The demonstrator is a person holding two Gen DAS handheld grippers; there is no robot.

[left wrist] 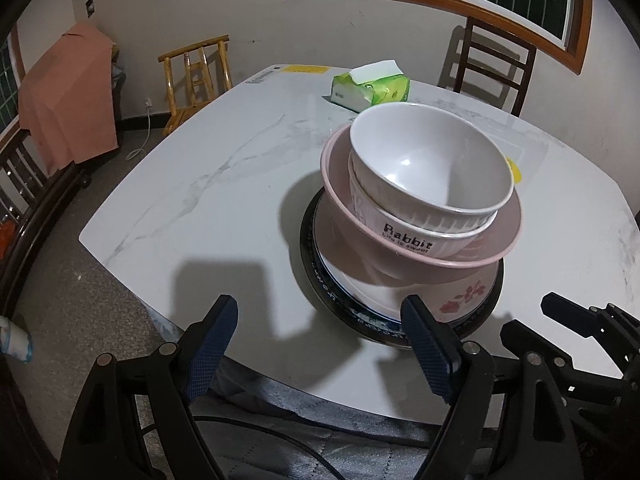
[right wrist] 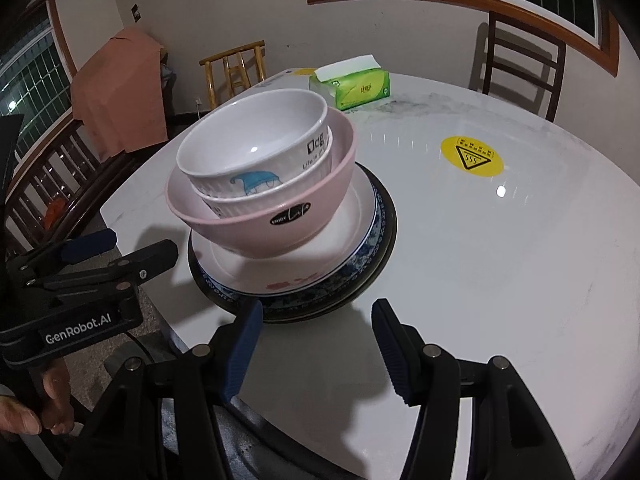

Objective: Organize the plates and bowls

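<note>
Both tongs, left [left wrist: 320,334] and right [right wrist: 318,330], gape empty before the stacked bowls [left wrist: 430,168], which hide most of the plates [right wrist: 360,240] on the worktop [left wrist: 224,184].

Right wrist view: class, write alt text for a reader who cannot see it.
A stack of bowls on plates sits on a white marble table. The open, empty right gripper is nearest the camera, the left gripper at left.
</note>
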